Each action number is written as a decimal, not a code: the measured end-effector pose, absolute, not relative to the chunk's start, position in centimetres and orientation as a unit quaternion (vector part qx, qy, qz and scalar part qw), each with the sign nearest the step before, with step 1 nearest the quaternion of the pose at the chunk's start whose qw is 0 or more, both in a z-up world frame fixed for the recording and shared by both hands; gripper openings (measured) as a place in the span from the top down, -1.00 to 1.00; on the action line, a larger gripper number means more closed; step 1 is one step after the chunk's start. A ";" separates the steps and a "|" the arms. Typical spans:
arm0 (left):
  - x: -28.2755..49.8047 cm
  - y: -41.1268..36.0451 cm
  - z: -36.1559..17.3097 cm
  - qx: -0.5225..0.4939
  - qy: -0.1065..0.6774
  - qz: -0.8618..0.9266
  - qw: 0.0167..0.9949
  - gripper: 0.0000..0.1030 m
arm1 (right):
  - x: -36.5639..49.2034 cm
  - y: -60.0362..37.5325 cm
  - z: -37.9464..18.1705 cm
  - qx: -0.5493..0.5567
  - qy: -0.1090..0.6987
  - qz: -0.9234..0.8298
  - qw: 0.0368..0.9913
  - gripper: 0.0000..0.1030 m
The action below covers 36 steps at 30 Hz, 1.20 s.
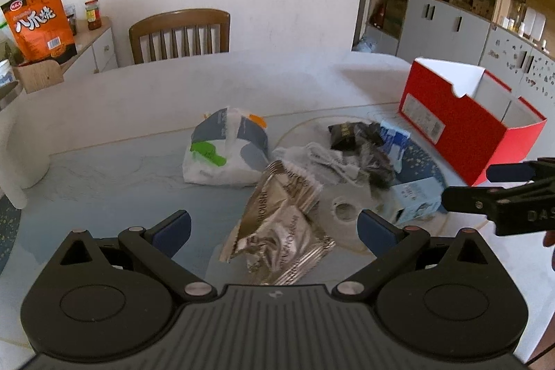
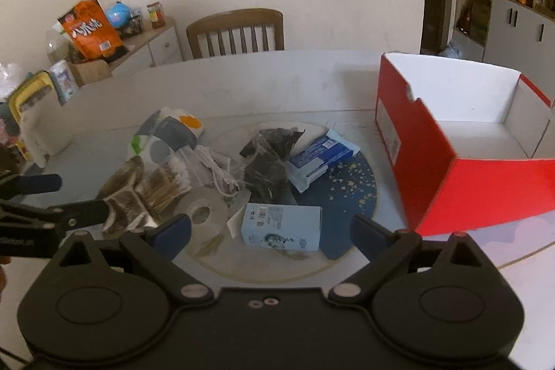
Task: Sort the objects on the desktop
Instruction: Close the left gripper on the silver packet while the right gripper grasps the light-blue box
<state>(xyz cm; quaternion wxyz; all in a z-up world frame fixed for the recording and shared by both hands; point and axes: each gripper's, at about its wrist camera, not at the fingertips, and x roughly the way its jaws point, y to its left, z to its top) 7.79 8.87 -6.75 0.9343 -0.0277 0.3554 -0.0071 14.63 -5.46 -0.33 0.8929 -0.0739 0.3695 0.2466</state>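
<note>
A heap of small items lies on the round mat (image 2: 350,193). A crumpled silver snack wrapper (image 1: 277,231) sits between the spread fingers of my left gripper (image 1: 274,227), which is open and holds nothing. Beyond it lie a tissue pack (image 1: 225,148), a bagged white cable (image 1: 329,158), a tape roll (image 1: 343,210) and a black wrapper (image 1: 360,144). My right gripper (image 2: 270,231) is open just above a light blue carton (image 2: 282,227). A blue-white packet (image 2: 321,156) lies behind that. An open red box (image 2: 468,144) stands empty to the right.
A wooden chair (image 1: 180,33) stands at the table's far side. A sideboard (image 1: 93,40) on the left carries an orange snack bag (image 1: 40,19) and jars. Grey cabinets (image 1: 447,23) fill the right background. The table edge (image 2: 520,257) curves close on the right.
</note>
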 end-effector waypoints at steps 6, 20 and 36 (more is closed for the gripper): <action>8.7 9.5 -7.9 -0.024 0.366 -0.010 0.930 -0.99 | 16.6 -4.0 -2.2 -0.069 0.387 0.220 0.893 -0.93; 10.5 9.9 -9.4 -0.027 0.385 -0.018 0.922 -0.86 | 18.9 -2.3 -4.7 -0.082 0.426 0.191 0.881 -0.92; 11.4 9.9 -10.4 -0.031 0.405 -0.027 0.913 -0.47 | 19.2 -2.9 -5.1 -0.096 0.443 0.200 0.868 -0.39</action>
